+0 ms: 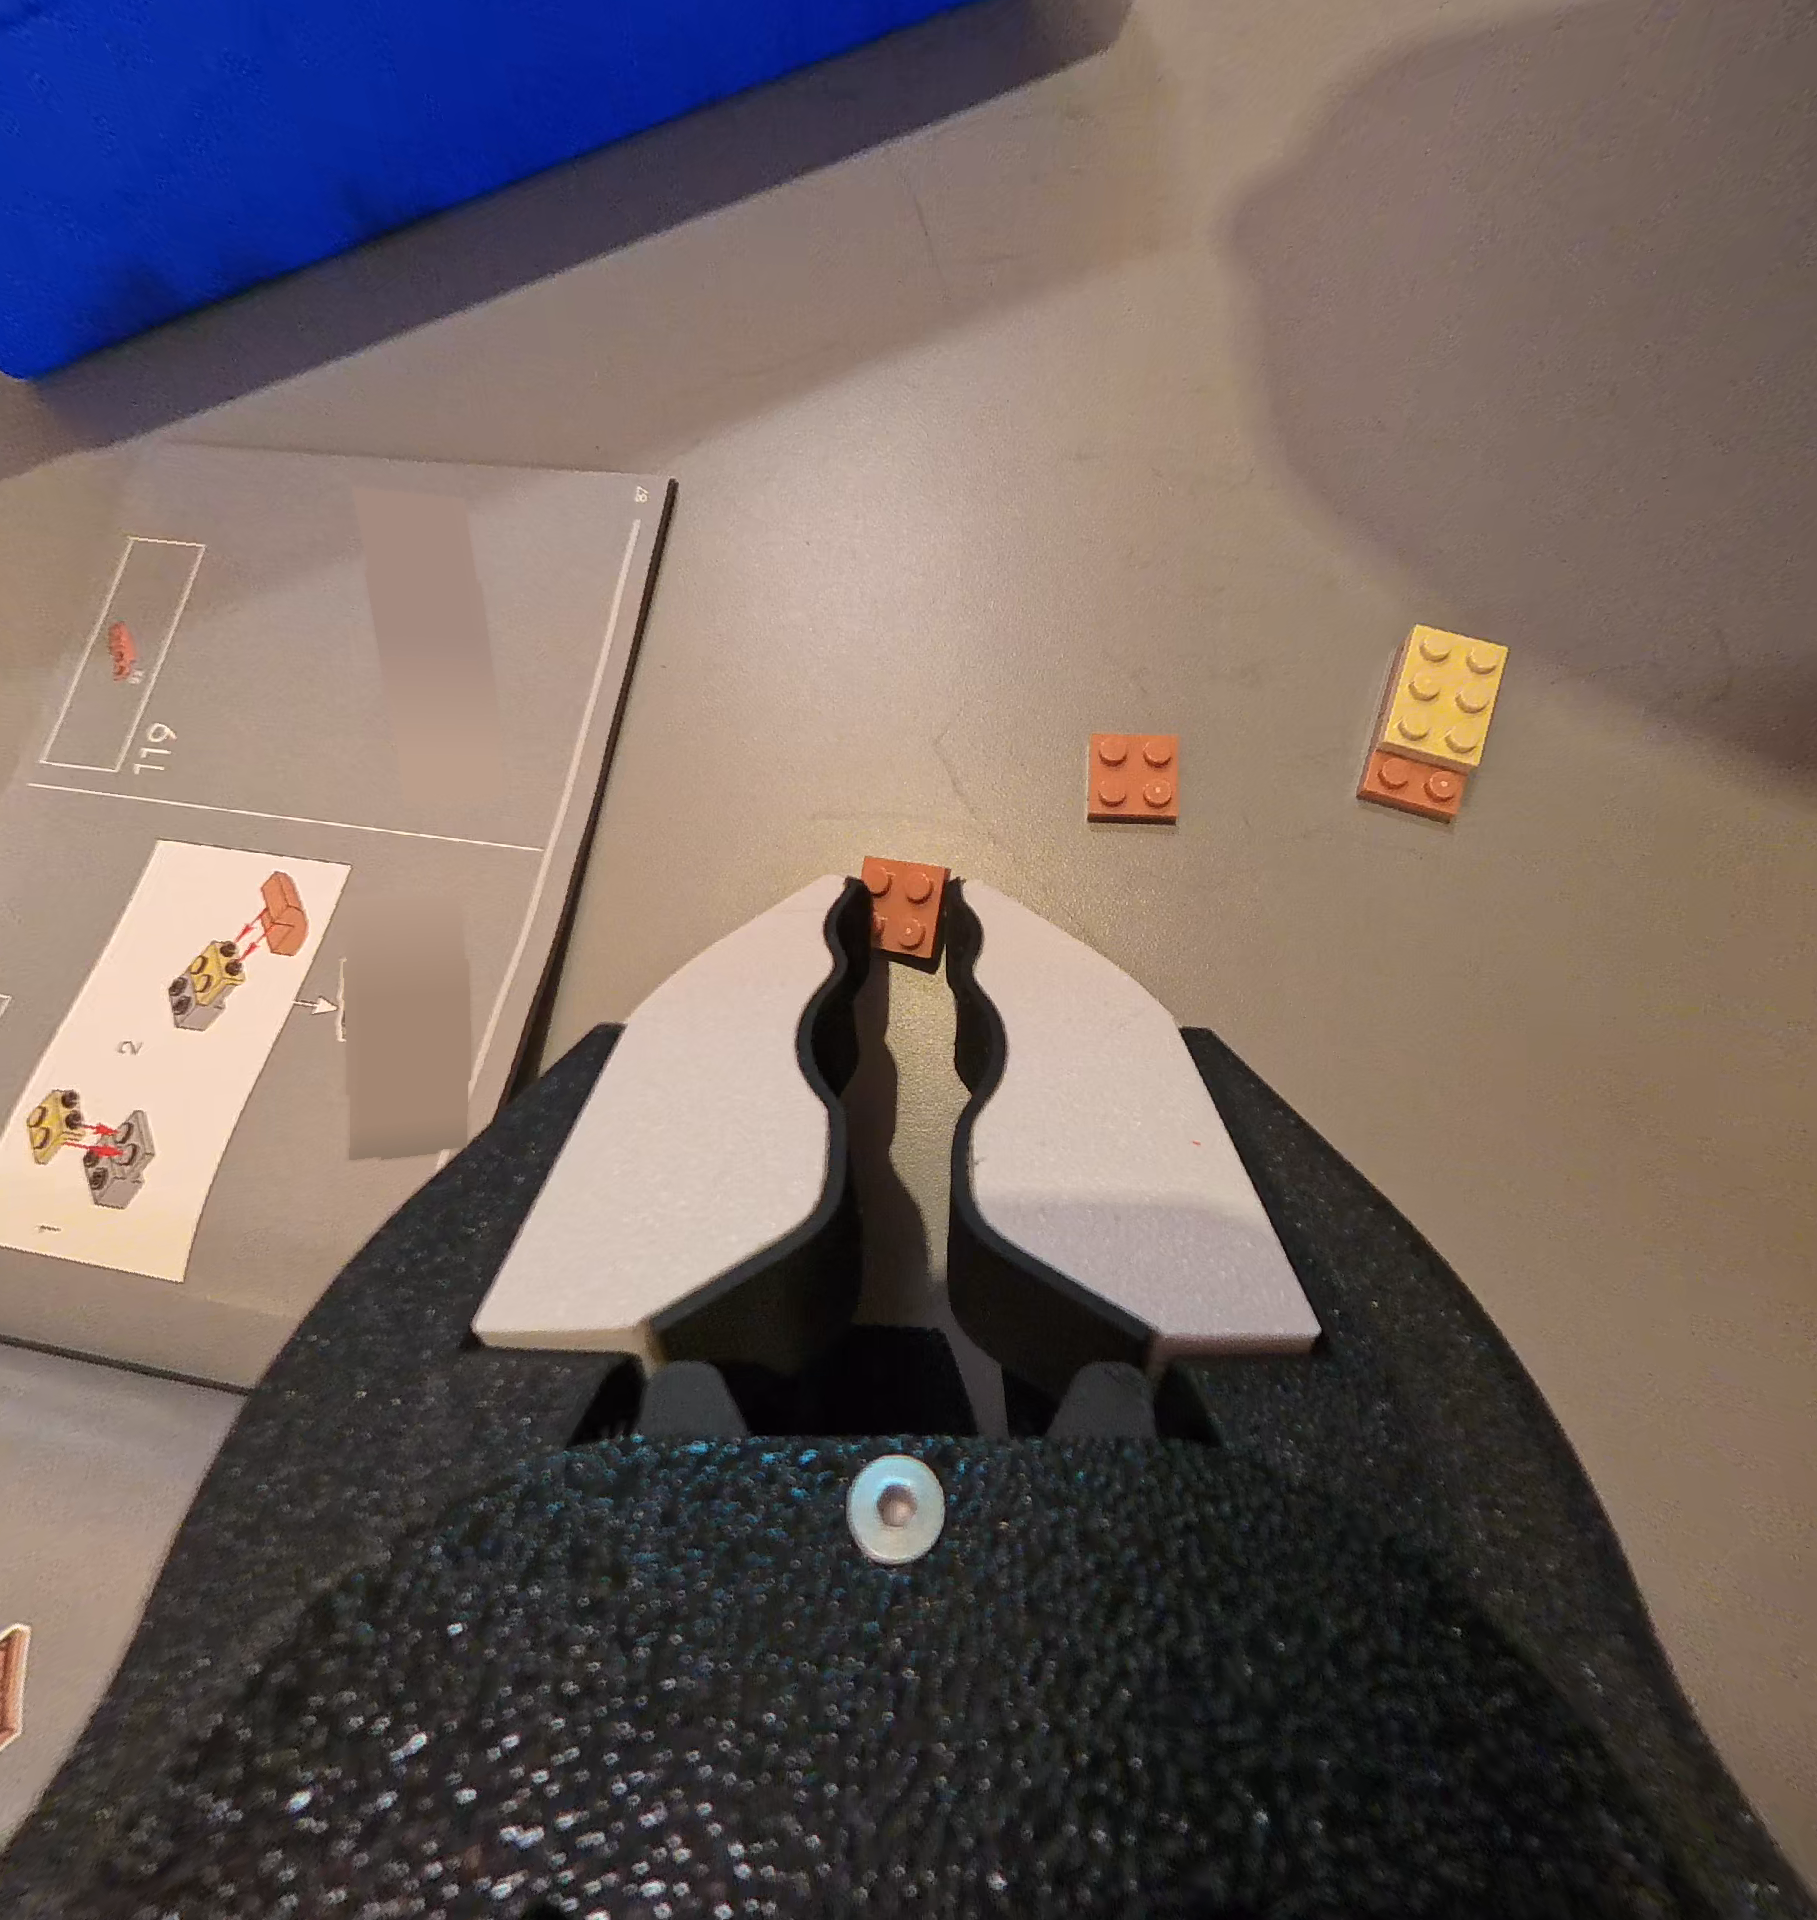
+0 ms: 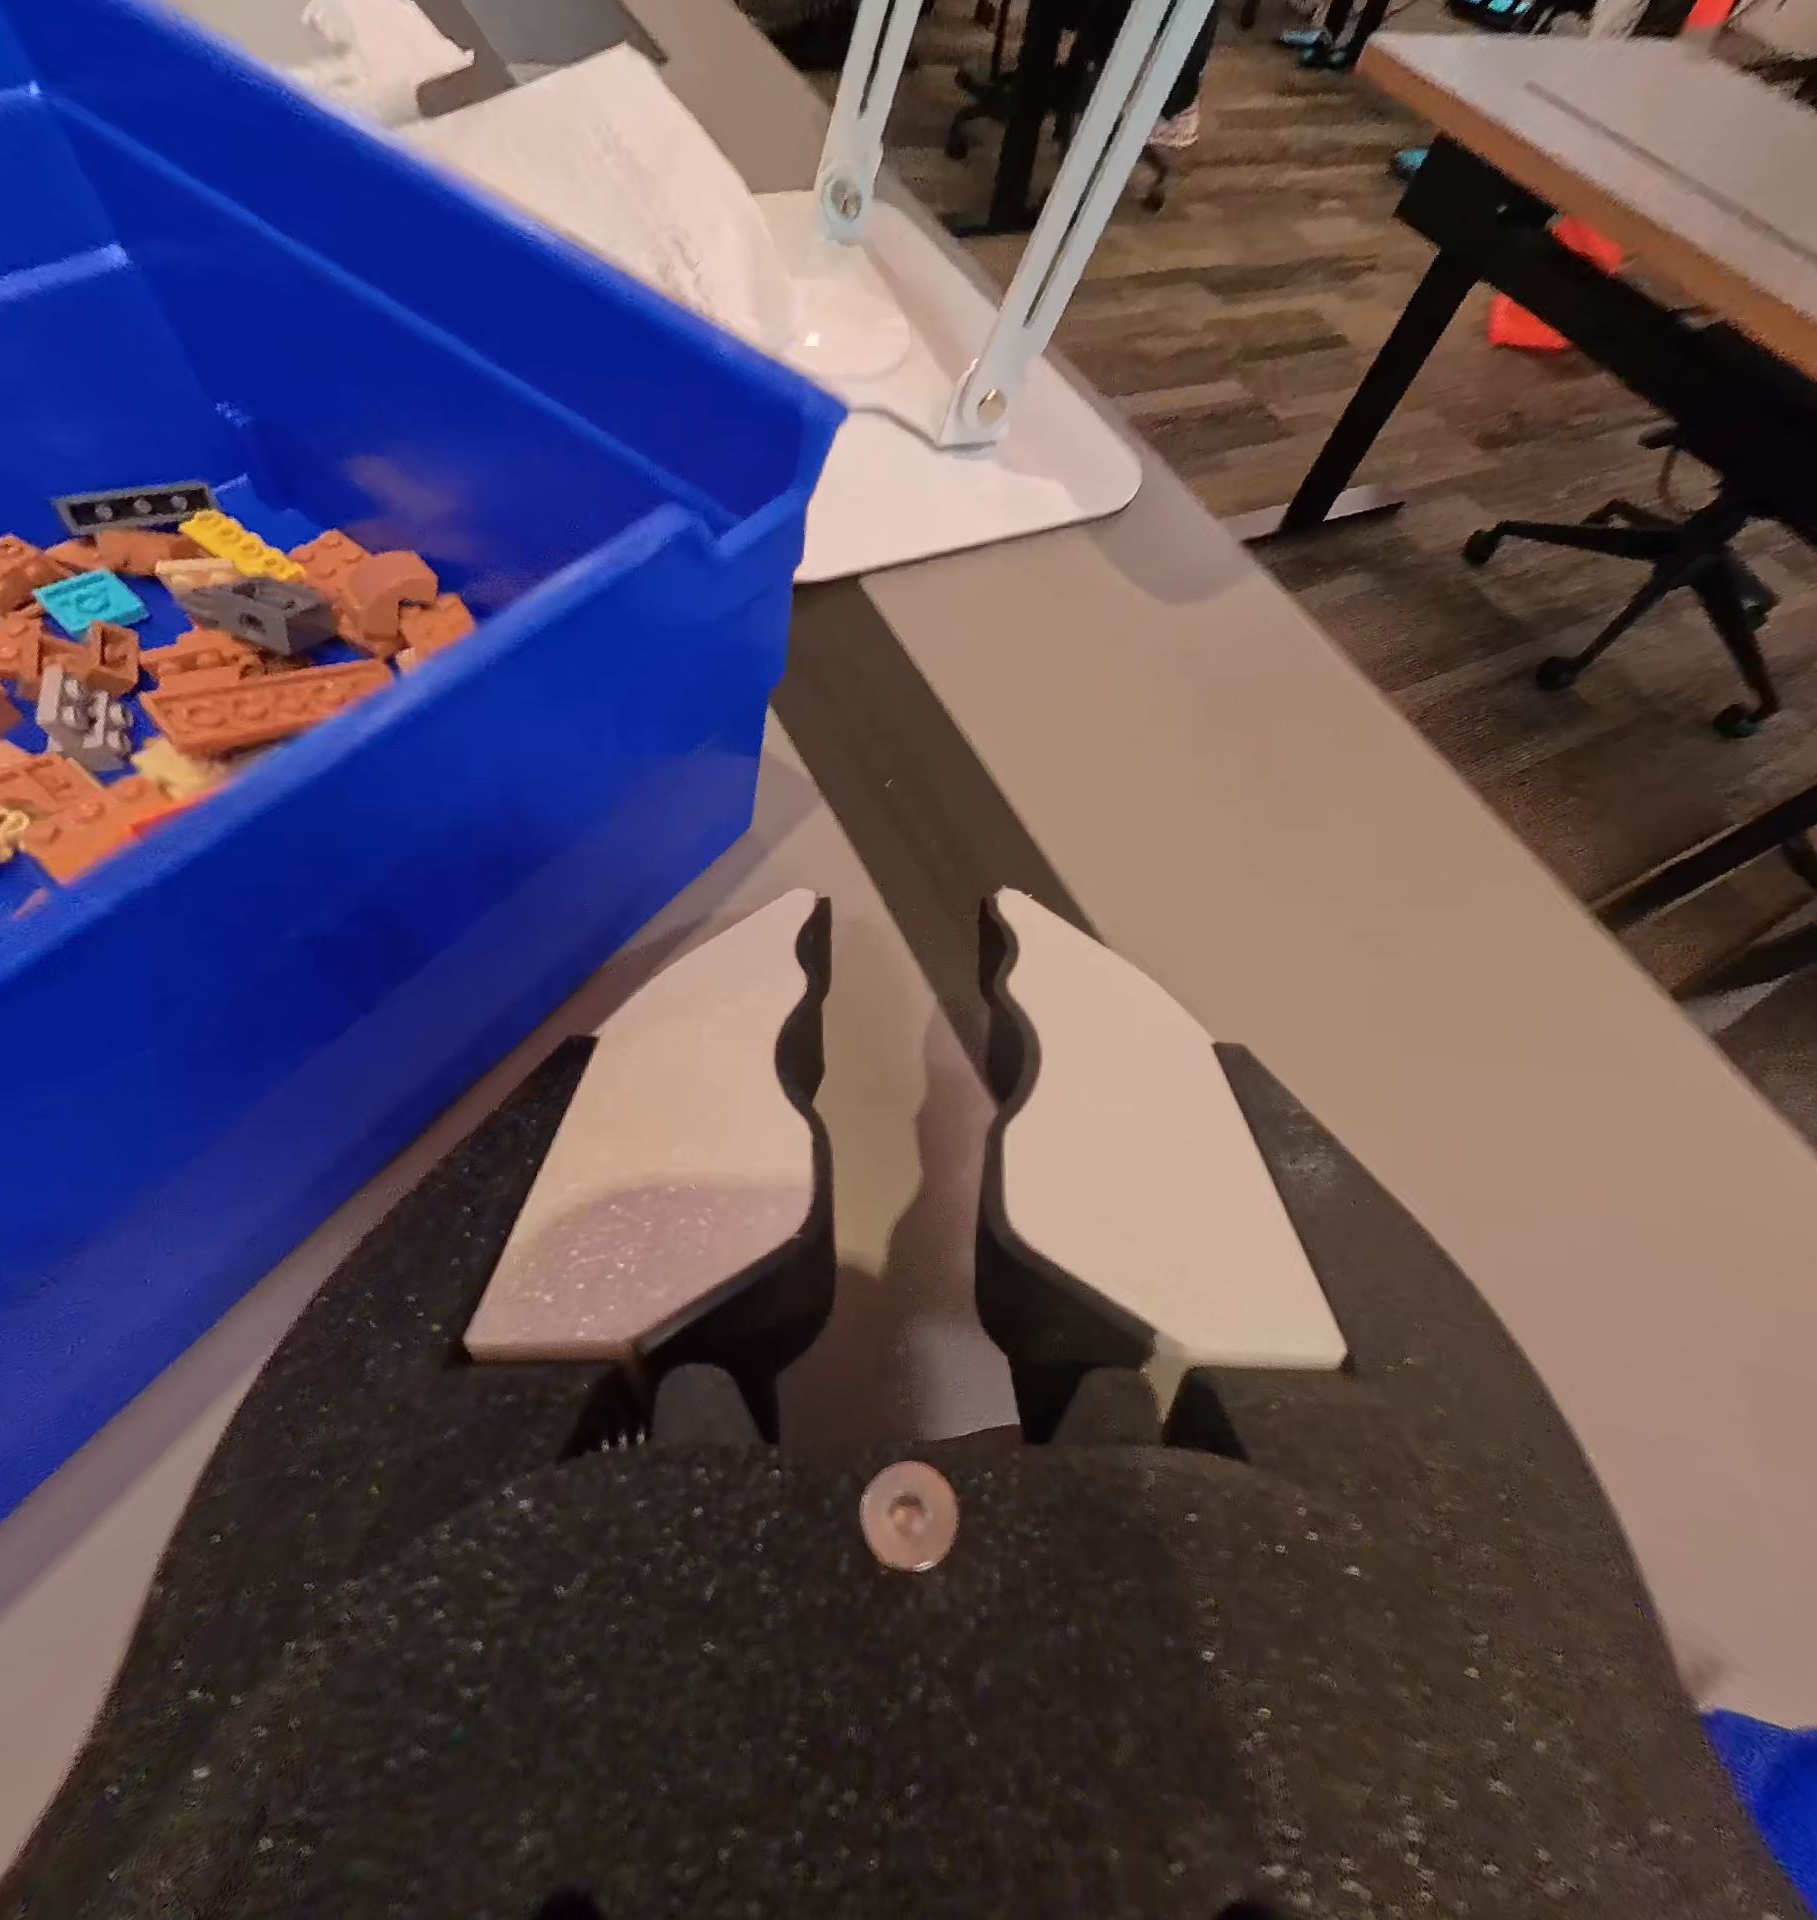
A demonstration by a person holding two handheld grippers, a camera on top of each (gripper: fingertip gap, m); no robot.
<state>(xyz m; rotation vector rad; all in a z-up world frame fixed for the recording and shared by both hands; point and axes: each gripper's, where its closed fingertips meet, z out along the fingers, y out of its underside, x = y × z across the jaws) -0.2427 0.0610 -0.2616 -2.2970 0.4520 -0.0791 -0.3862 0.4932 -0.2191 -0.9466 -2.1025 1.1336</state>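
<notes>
Left gripper pinches a small brown plate at its fingertips, lifted off the table, likely for carrying. Right gripper hangs half open, empty, beside the blue bin.

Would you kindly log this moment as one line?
left gripper: shut on brown plate | right gripper: open, empty, beside blue bin

Both tools look like twins: chunky black body with a rough, speckled, grainy finish and a single silver screw with washer dead centre. The left tool and right tool each have two pale grey fingers with wavy black inner pads.
</notes>
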